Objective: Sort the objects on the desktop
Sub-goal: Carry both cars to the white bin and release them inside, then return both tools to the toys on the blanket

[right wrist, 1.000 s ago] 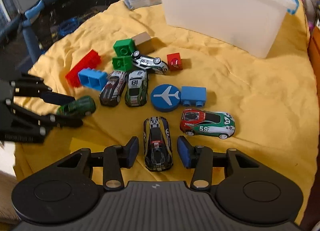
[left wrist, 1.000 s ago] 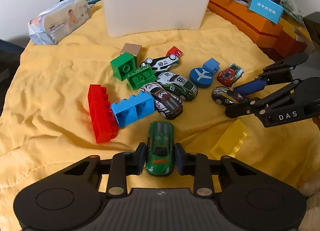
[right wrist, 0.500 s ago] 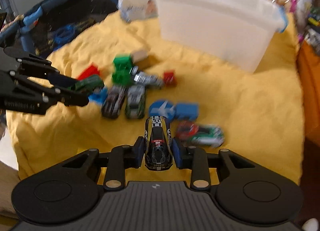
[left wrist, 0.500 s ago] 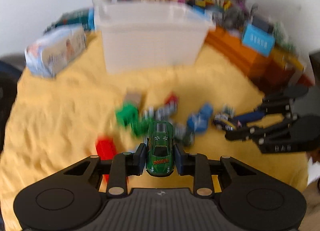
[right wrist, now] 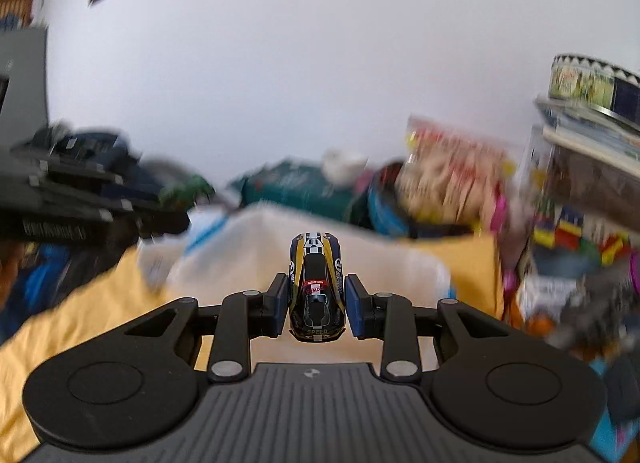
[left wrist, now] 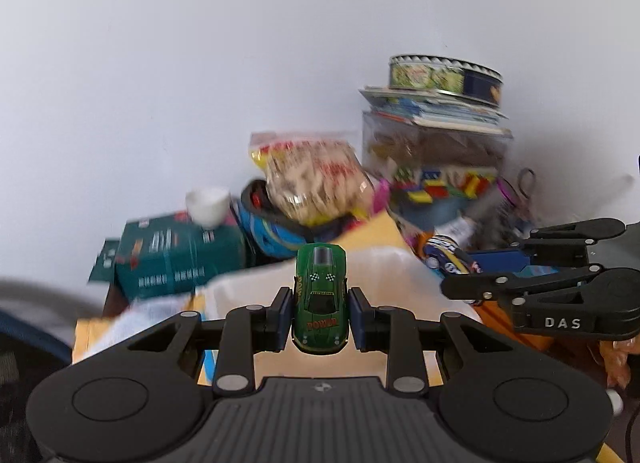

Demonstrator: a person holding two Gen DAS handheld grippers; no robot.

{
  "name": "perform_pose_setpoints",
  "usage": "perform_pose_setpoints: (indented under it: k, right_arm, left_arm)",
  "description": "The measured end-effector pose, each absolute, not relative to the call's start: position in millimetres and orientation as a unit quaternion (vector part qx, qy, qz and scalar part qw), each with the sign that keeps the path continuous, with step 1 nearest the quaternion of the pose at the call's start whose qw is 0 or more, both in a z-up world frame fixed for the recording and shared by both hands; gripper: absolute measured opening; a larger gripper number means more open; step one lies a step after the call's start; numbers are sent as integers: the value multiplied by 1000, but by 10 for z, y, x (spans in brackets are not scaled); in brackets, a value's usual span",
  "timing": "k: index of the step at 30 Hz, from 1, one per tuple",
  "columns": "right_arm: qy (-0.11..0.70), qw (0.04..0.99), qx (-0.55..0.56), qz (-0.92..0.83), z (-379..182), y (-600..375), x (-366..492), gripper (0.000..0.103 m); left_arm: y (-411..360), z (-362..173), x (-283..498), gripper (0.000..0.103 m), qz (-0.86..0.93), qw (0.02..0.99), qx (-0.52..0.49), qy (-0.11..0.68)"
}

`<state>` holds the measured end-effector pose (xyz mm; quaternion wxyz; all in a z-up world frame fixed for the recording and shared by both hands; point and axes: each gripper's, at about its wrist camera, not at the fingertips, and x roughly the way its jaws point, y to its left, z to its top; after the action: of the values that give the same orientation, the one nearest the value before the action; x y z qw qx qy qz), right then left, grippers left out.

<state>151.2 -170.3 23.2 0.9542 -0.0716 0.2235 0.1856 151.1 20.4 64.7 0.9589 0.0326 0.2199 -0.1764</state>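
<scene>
Each gripper [left wrist: 320,313] [right wrist: 317,305] pinches a car, seemingly above the bin [right wrist: 260,247].

Green car [left wrist: 320,299]; black-yellow striped car [right wrist: 316,289]; seemingly white bin [right wrist: 260,247].

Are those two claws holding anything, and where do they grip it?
Left gripper pinches a green toy car by its sides; right gripper likewise a black-and-yellow toy car.

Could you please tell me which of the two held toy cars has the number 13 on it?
The black and yellow car in the right gripper; the left gripper holds a green car marked POWER.
</scene>
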Motion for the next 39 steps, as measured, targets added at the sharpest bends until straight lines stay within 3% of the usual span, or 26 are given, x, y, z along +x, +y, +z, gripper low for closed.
perform_pose_setpoints:
  k: [5,12,14,21,25,29,39]
  right_arm:
    - [261,952,-8,162,33,-1632,2063,34]
    - [340,928,-10,155,-518,-1497,2323,35]
    - [341,927,-13,158,-547,-1496,2297,44]
    - [295,940,-9,169,-300,-1571,2077,44]
    - [278,942,-17,189,-210,-1614,1803,44]
    - [293,933,-24,206,-294,-1664,1483,56]
    - [385,887,-61,250,-836,-1810,598,57]
  left_arm:
    - [156,412,2067,33,-154,954,14,257]
    - [119,-108,2279,33,-137,934,22,329]
    - [129,-151,2243,36,-135,932,21,336]
    - [226,196,1915,44,-136,948,9,288]
    - [267,307,1493,61,-142,953,29,266]
    - [251,109,1063,62,-156,941,48,295]
    - [229,-612,190,62,-153,899,59,405]
